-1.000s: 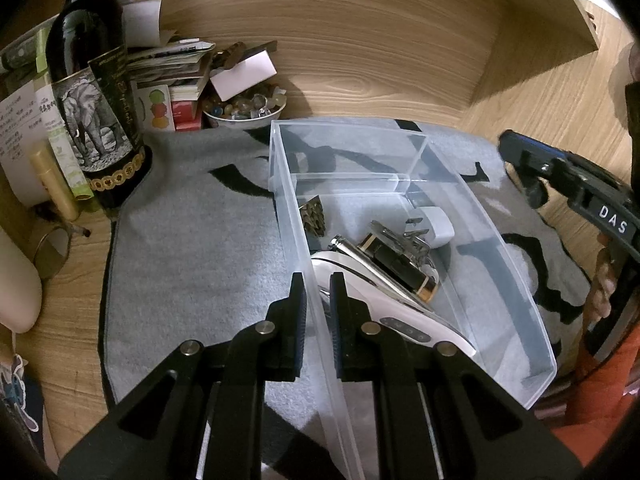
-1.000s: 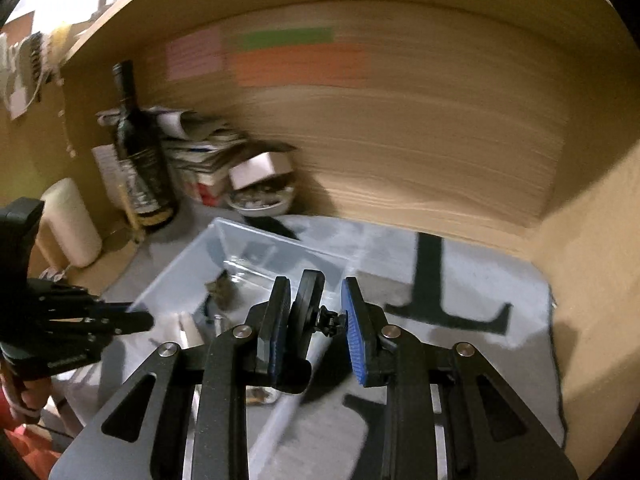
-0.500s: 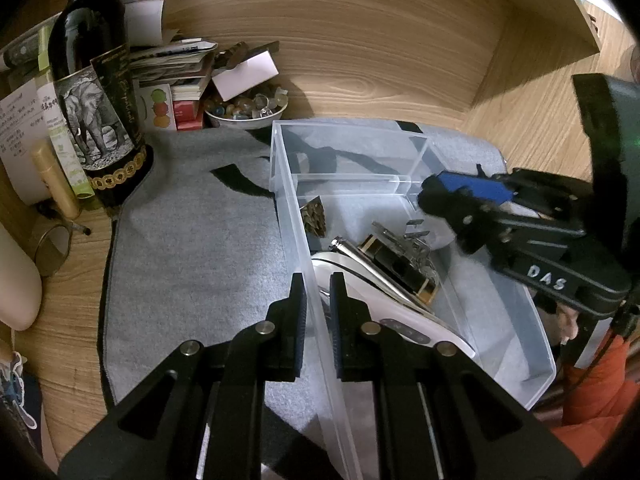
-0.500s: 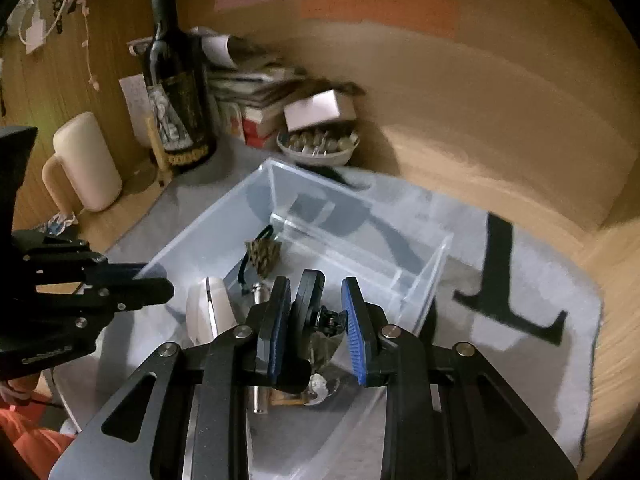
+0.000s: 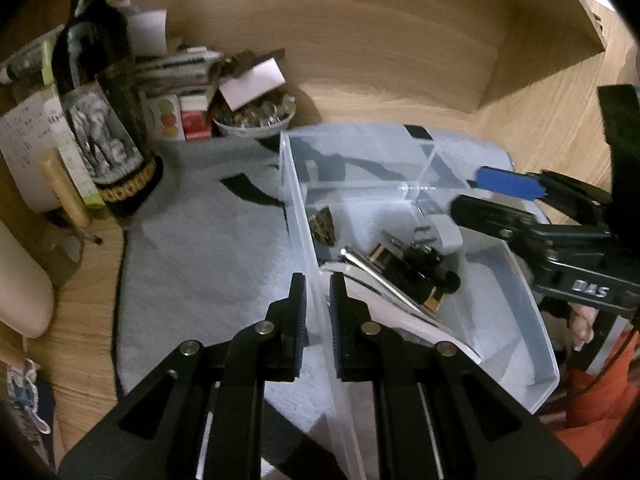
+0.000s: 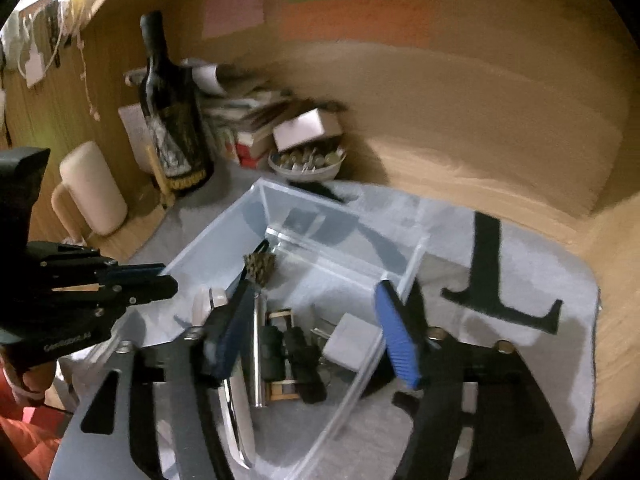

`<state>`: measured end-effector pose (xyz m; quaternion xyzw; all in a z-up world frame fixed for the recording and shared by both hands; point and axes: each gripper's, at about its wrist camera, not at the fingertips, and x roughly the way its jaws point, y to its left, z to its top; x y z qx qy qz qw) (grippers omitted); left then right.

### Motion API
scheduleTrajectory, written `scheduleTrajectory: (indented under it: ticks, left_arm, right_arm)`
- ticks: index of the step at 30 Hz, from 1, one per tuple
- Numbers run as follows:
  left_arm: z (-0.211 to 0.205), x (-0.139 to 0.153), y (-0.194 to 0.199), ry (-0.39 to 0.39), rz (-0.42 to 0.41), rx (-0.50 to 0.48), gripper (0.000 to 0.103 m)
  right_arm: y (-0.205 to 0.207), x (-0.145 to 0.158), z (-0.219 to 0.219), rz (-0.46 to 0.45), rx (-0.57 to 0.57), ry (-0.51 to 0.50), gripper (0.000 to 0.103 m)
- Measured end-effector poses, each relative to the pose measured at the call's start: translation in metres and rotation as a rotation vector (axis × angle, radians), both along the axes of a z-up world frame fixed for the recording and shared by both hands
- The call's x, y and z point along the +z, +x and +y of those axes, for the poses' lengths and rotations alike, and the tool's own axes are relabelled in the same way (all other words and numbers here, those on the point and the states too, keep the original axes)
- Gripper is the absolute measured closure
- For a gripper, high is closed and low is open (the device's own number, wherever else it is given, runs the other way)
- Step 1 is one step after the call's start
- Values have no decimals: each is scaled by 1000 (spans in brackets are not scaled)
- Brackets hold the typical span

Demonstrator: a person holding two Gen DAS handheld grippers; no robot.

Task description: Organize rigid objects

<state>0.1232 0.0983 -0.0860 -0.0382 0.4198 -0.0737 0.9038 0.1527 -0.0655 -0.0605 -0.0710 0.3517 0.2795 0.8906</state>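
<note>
A clear plastic bin (image 5: 516, 308) sits on a grey mat. My left gripper (image 5: 318, 312) is shut on the bin's left wall. The bin holds a small black object (image 6: 301, 364), a white charger (image 6: 351, 342), a silver pen (image 6: 259, 344), a white flat device (image 5: 400, 316) and a brown patterned piece (image 6: 260, 266). My right gripper (image 6: 316, 334) is open above the bin, and the black object lies loose below it. The right gripper also shows in the left wrist view (image 5: 486, 194), over the bin's right side.
A dark wine bottle (image 5: 100, 120), stacked books and papers (image 5: 176, 80) and a bowl of small items (image 5: 256, 114) stand at the back left. A cream mug (image 6: 94, 188) is on the left. Wooden walls close in the back and right.
My right gripper moved in over the bin, opened, and let go of the small black object, which now lies in the bin. My left gripper kept its hold on the bin wall.
</note>
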Motion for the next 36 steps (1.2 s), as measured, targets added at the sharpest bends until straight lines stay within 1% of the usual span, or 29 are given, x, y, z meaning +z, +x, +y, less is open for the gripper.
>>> scheduleTrajectory:
  ticks: [1, 2, 3, 4, 5, 6, 7, 8, 9, 10, 11, 13, 15, 18, 22, 28, 36]
  left_arm:
    - [0, 4, -1, 14, -13, 5, 90]
    - [-1, 8, -3, 21, -25, 5, 80]
    - [-2, 12, -5, 26, -43, 9, 63]
    - [-2, 17, -7, 27, -63, 15, 54]
    - [-4, 23, -10, 30, -92, 21, 42]
    - [-5, 30, -13, 34, -120, 23, 36]
    - [-8, 37, -17, 39, -149, 20, 34]
    - [-11, 44, -21, 39, -177, 17, 28]
    - [-14, 51, -27, 36, -209, 15, 20]
    - [-16, 57, -30, 33, -233, 15, 17]
    - [-19, 64, -35, 29, -266, 16, 11]
    - [-26, 74, -45, 27, -326, 18, 8]
    - [-33, 84, -58, 29, -395, 27, 1]
    - [-46, 93, -72, 42, -474, 44, 0]
    - [-57, 98, -87, 50, -528, 60, 0]
    - [-65, 101, -103, 31, -555, 79, 0]
    - [-74, 102, -121, 33, -594, 94, 0]
  right_arm:
    - [-3, 5, -4, -16, -10, 11, 31]
    - [-5, 8, -6, -29, -17, 18, 28]
    - [-10, 13, -11, -51, -28, 28, 27]
    - [-13, 17, -14, -65, -35, 34, 25]
    - [-18, 23, -18, -87, -44, 45, 21]
    - [-22, 28, -22, -108, -56, 55, 20]
    - [-26, 32, -25, -126, -65, 63, 18]
    - [-30, 36, -28, -144, -74, 71, 15]
    - [-35, 41, -32, -164, -83, 82, 14]
    - [-41, 46, -37, -187, -95, 94, 9]
    - [-45, 50, -41, -208, -109, 104, 2]
    - [-57, 58, -50, -258, -142, 128, 0]
    - [-66, 63, -57, -292, -163, 134, 0]
    - [-80, 68, -66, -337, -200, 144, 0]
    - [-95, 70, -77, -367, -234, 164, 0]
    - [-114, 71, -89, -387, -254, 184, 0]
    - [-126, 72, -95, -399, -253, 190, 0]
